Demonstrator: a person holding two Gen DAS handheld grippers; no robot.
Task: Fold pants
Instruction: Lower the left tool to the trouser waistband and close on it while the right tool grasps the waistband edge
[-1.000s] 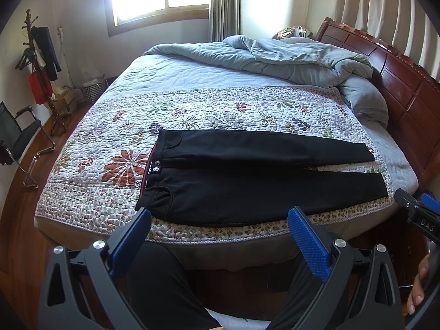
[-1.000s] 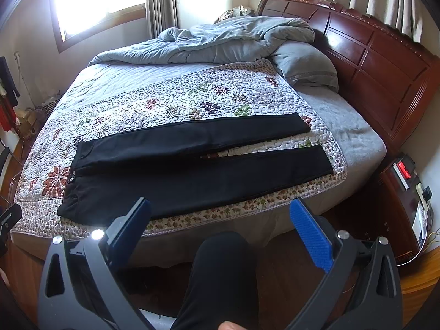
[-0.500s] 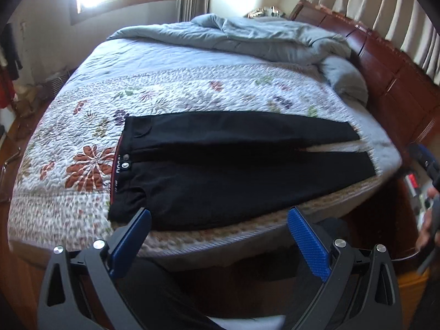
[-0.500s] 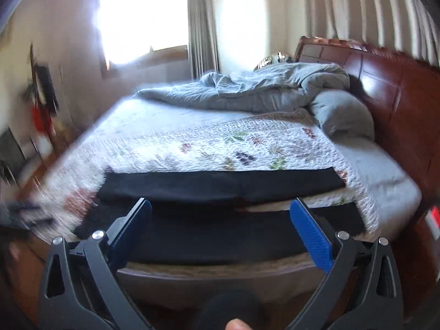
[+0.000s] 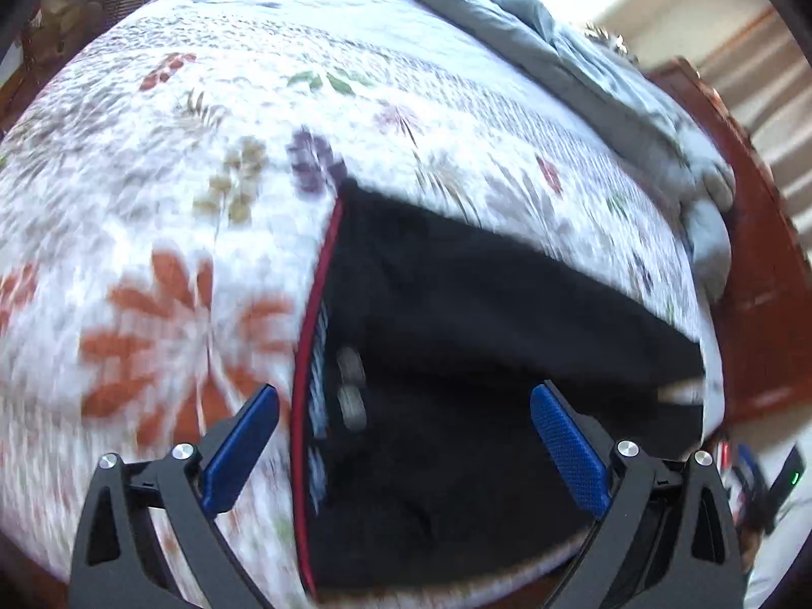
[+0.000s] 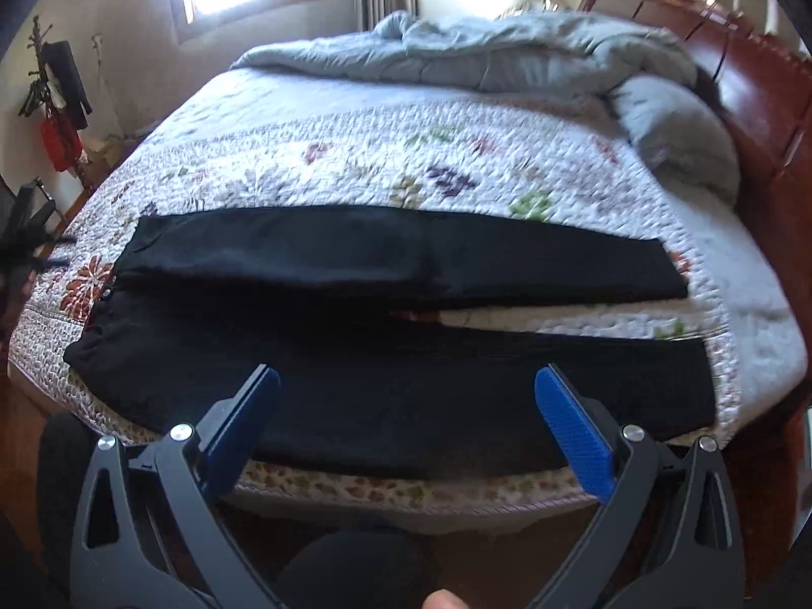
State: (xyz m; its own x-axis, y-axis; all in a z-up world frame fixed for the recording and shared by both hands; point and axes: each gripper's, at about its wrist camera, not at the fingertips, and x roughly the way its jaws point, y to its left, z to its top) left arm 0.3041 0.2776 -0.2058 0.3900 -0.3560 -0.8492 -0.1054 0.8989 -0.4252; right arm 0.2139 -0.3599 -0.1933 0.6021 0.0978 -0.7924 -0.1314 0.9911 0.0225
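Note:
Black pants (image 6: 396,314) lie flat on the floral quilt (image 6: 355,162), waistband to the left, both legs stretched to the right with a narrow gap between them. In the left wrist view the pants (image 5: 482,314) are blurred; the red-lined waistband (image 5: 309,330) and two buttons show. My left gripper (image 5: 403,406) is open and empty, close above the waistband. My right gripper (image 6: 406,388) is open and empty, over the near leg by the bed's front edge.
A rumpled grey duvet (image 6: 482,56) and pillow (image 6: 680,132) lie at the far side. A red wooden headboard (image 6: 761,96) runs along the right. A coat rack (image 6: 56,91) stands at the left. My knee (image 6: 355,568) is below the bed edge.
My left gripper has swung in close over the waistband, with strong blur. My right gripper has moved nearer, above the near leg. Both stay open.

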